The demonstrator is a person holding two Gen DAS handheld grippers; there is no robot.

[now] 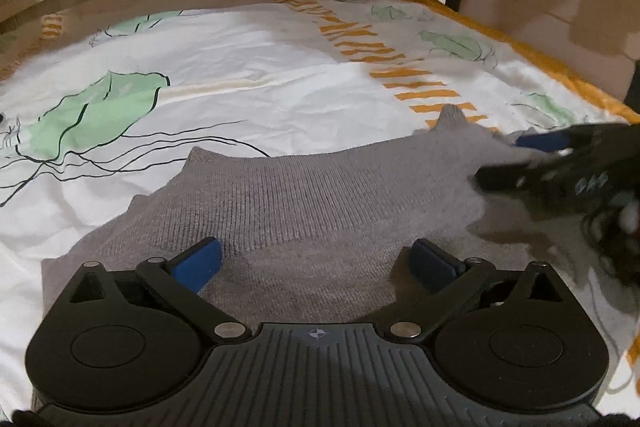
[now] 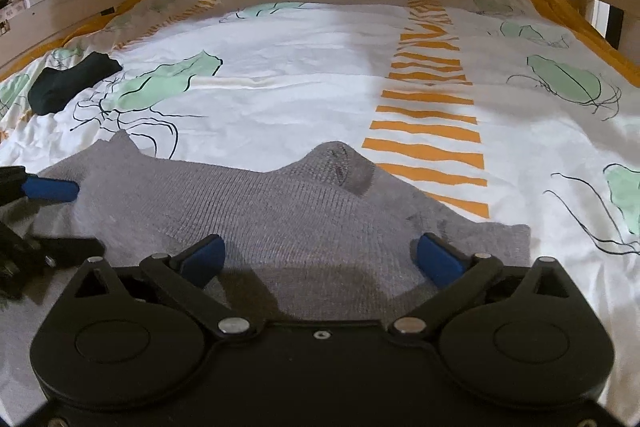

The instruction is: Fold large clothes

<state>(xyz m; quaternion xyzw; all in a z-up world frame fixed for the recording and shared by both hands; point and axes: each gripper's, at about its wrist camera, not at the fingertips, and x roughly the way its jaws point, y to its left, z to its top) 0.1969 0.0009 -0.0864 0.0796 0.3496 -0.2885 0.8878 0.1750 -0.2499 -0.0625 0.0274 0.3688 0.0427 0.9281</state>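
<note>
a grey knit sweater (image 1: 320, 199) lies partly folded on the bed's white sheet (image 1: 240, 67), which is printed with green shapes and orange stripes. the left tongs (image 1: 316, 261) hover just above the sweater, blue fingers spread wide and holding nothing. the right tongs (image 2: 320, 255) are likewise released over the garment's right part, beside a raised hump in the knit. a dark cloth (image 2: 72, 81) sits well apart at the far left.
</note>
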